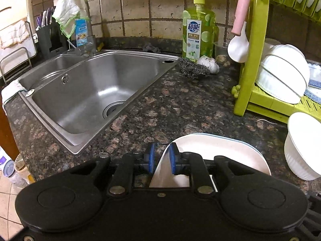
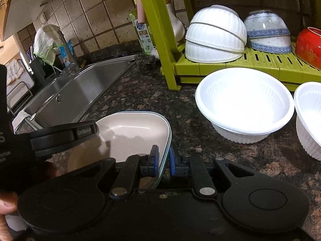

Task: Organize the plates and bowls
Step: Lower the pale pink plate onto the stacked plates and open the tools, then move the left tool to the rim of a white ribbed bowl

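1. Speckled brown granite surface [image 1: 180, 104]: carries every item below.
2. Stainless steel double sink [image 1: 96, 92]: set into the surface at the left; basin bare.
3. Lime-green plastic dish rack [image 2: 260, 64]: stands at the back right of the surface. On its lower shelf, rims down: stacked white ribbed bowls [image 2: 215, 36], stacked blue-patterned white bowls [image 2: 267, 32] just beside them, and a red bowl [image 2: 309, 46] at the far right.
4. Two white ribbed plastic bowls, upright on the surface in front of the rack: the nearer bowl [image 2: 243, 104], and a second bowl [image 2: 309, 118] just beside it, partly out of frame.
5. Cream rounded-square plate with a pale blue rim [image 2: 130, 130]: rests near the front edge of the surface, between the two tools.
6. Left hand-held gripper [image 1: 161, 156]: blue pads astride the plate's left rim; firm contact cannot be told.
7. Right hand-held gripper [image 2: 163, 163]: blue pads astride the plate's right rim, narrow gaps showing; clamping cannot be told.
8. Green dish-soap pump bottle [image 1: 198, 34]: upright by the tiled wall.
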